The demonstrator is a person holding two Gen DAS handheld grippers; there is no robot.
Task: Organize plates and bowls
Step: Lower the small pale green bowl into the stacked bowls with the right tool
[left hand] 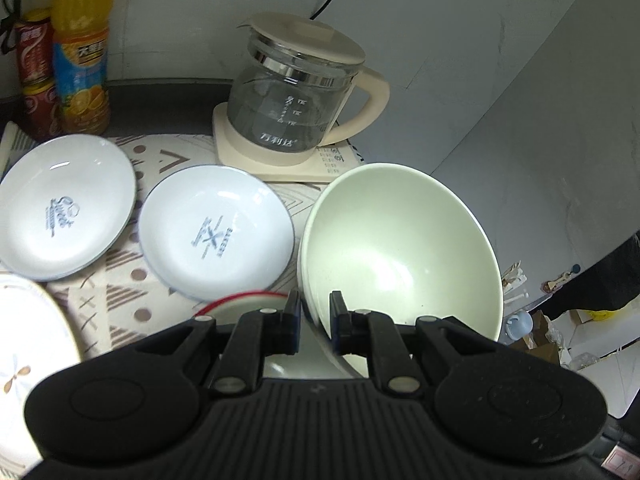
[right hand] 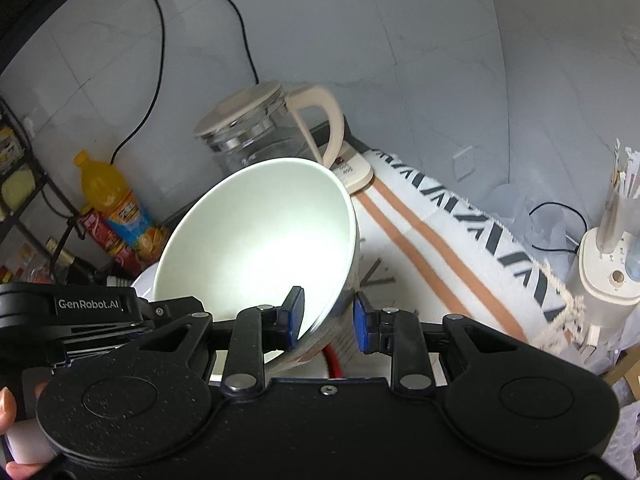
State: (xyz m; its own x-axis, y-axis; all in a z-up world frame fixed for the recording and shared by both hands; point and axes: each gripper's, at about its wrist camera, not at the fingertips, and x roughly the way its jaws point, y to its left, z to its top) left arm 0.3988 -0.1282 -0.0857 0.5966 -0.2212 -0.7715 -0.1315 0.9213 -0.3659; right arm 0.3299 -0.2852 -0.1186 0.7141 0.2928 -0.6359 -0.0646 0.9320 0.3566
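My left gripper (left hand: 315, 318) is shut on the near rim of a pale green-white bowl (left hand: 404, 248) and holds it tilted above the mat. The same bowl (right hand: 264, 236) fills the right wrist view, where my right gripper (right hand: 328, 318) straddles its rim with both pads apart from the wall, so it looks open. Two white shallow plates with blue lettering lie on the patterned mat, one in the middle (left hand: 216, 232) and one at the left (left hand: 66, 206). A red-rimmed dish (left hand: 248, 304) sits under the left gripper. A flower-patterned plate (left hand: 28, 332) is at the near left.
A glass kettle (left hand: 296, 92) on its cream base stands behind the plates. An orange juice bottle (left hand: 82, 48) and red cans (left hand: 34, 68) stand at the back left. A striped cloth (right hand: 460, 232) and a cream appliance (right hand: 604, 268) lie to the right.
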